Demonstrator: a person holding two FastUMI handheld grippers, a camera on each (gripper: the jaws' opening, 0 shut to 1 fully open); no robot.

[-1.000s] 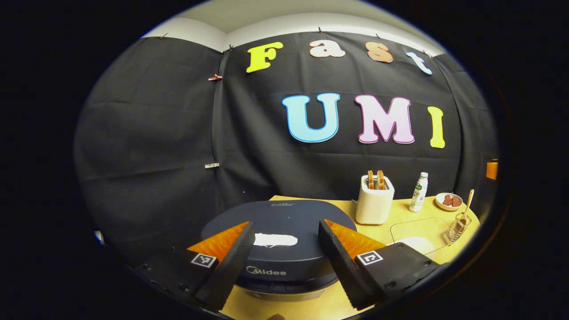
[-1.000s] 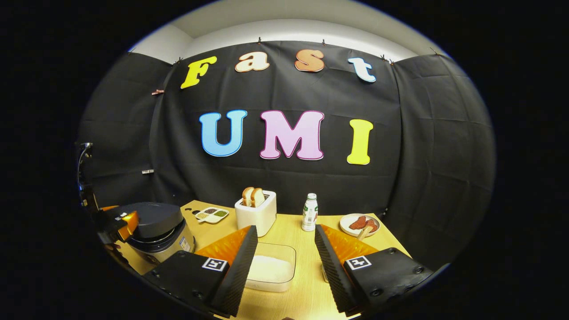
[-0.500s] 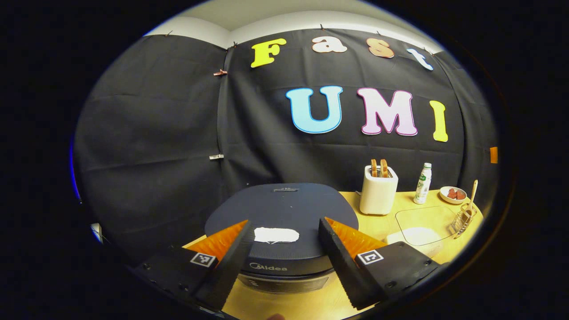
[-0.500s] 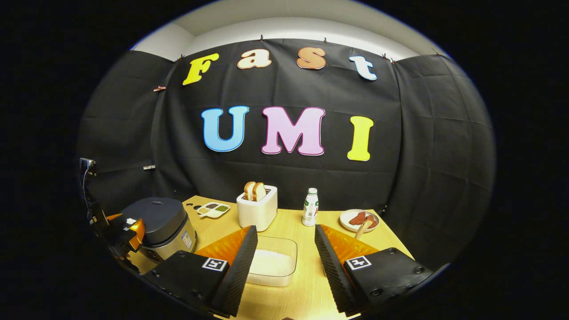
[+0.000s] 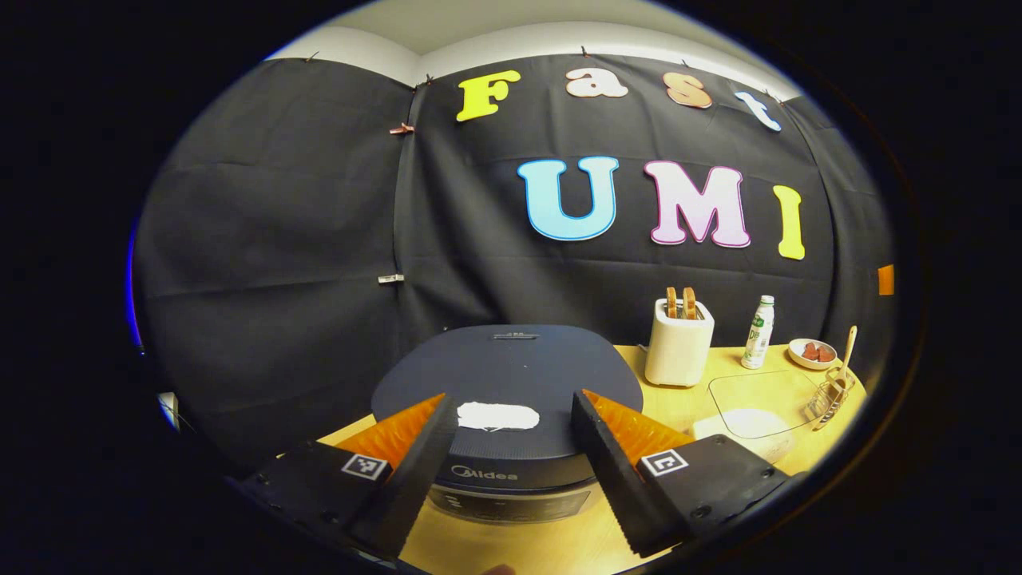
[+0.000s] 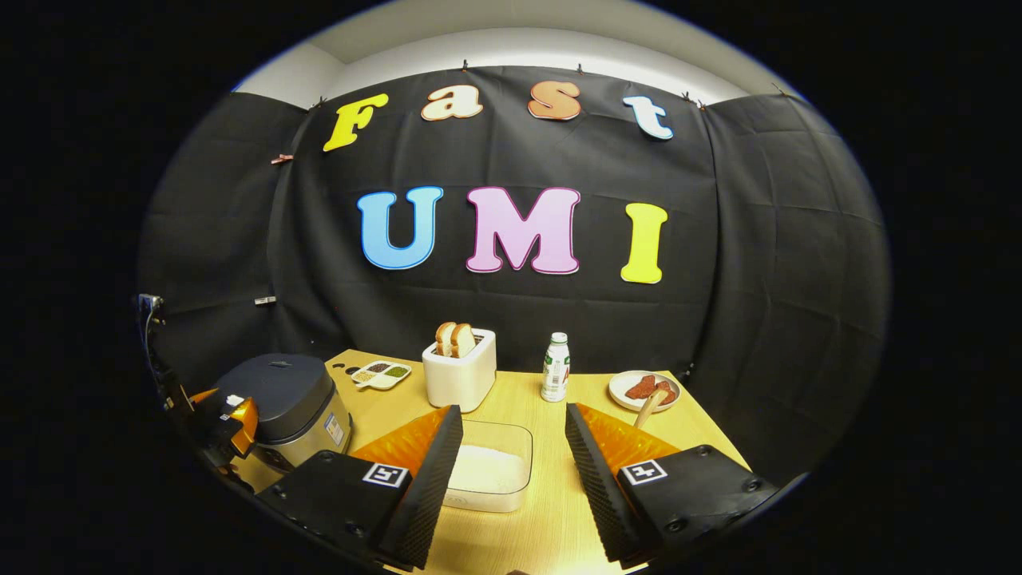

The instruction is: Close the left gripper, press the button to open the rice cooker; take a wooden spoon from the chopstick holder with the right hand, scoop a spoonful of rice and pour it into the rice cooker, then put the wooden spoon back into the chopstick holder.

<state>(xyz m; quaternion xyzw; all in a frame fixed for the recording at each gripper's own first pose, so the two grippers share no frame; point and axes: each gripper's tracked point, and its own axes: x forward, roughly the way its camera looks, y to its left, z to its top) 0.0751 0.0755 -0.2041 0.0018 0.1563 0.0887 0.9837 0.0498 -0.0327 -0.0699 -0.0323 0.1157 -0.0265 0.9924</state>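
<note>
Rice cooker (image 5: pixel 511 391): rounded matte lid.

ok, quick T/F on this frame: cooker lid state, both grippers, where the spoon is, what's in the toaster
1. The rice cooker lid is open. False: it is down.
2. The left gripper is open, holding nothing. True.
3. The right gripper holds the wooden spoon. False: it is open and bare; the spoon stands in the chopstick holder.
4. Bread slices stand in the toaster. True.
5. The clear container of rice sits on the table in front of the right gripper. True.
</note>
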